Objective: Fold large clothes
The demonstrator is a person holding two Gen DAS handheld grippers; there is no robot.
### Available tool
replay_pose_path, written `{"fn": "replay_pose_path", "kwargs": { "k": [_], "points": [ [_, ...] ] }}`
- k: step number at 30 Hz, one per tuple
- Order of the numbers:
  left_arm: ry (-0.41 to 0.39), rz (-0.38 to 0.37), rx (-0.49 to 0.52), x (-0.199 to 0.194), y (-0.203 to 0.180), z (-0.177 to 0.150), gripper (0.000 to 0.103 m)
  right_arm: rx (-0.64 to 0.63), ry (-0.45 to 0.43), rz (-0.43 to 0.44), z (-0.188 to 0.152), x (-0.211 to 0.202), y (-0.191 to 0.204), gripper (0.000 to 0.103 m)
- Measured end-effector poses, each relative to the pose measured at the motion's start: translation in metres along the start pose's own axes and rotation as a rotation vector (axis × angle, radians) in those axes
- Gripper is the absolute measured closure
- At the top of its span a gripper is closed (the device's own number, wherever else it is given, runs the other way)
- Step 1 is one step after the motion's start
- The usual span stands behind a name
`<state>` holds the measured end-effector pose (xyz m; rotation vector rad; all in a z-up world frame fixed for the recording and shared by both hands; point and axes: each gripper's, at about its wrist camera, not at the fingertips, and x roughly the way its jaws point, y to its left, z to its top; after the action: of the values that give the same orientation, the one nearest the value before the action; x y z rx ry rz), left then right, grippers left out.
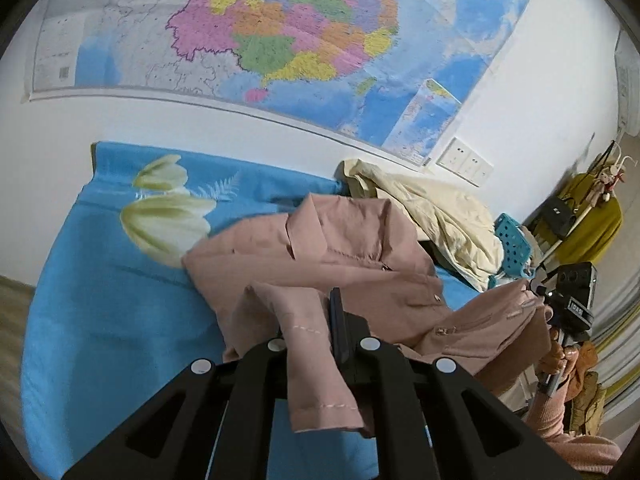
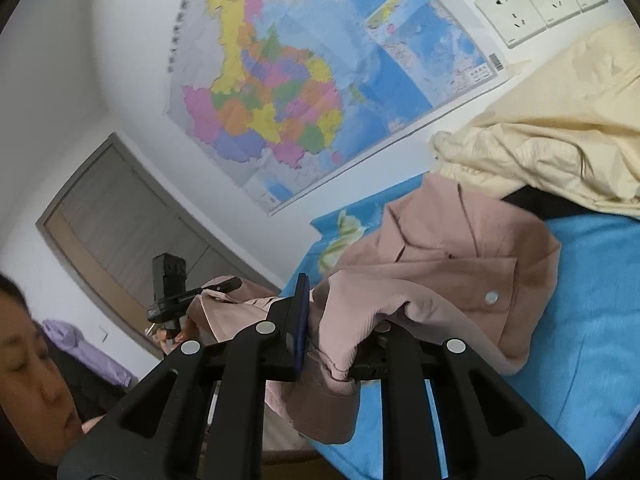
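- Left wrist view takes in the biggest thing first: the bed (image 1: 80,300), covered in a blue flowered sheet, spreads below and beyond the fingers and serves as the folding surface.
- Behind it, a large map (image 1: 280,40) hangs on the white wall, well beyond the fingers.
- Ahead of the fingers lies the pink jacket (image 1: 340,248), collar and lapels toward the wall, its bulk on the sheet while its near edge hangs in the air between the two grippers.
- A cream garment (image 1: 440,212) sits crumpled beyond the jacket near the wall, apparently set aside.
- The left gripper (image 1: 316,332) is clenched on a hemmed flap of the jacket; the cloth drapes back over the frame toward the camera.
- The right gripper (image 2: 340,344) likewise clamps a bunched fold of the jacket (image 2: 440,264), with fabric spilling down below its fingers.
- Holding two separated points of one edge probably lets the person raise and spread the cloth evenly, so it can be carried over the rest as a clean fold.
- Each view shows the other gripper off to the side with pink cloth at its tip.
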<state>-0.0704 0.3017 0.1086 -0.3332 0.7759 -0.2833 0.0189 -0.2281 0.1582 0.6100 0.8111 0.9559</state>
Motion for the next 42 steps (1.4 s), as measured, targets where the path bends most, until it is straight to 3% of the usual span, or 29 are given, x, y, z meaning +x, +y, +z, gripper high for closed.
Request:
{"fn": "replay_pose_path", "kwargs": {
  "k": [18, 42],
  "points": [
    [0.127, 0.099, -0.036, 0.095, 0.031, 0.08, 0.098, 0.134, 0.054, -0.115, 0.065, 0.066, -0.067, 0.088],
    [0.302, 0.179, -0.117, 0.204, 0.078, 0.109, 0.097, 0.29, 0.126, -0.222, 0.087, 0.116, -0.147, 0.083]
  ]
}}
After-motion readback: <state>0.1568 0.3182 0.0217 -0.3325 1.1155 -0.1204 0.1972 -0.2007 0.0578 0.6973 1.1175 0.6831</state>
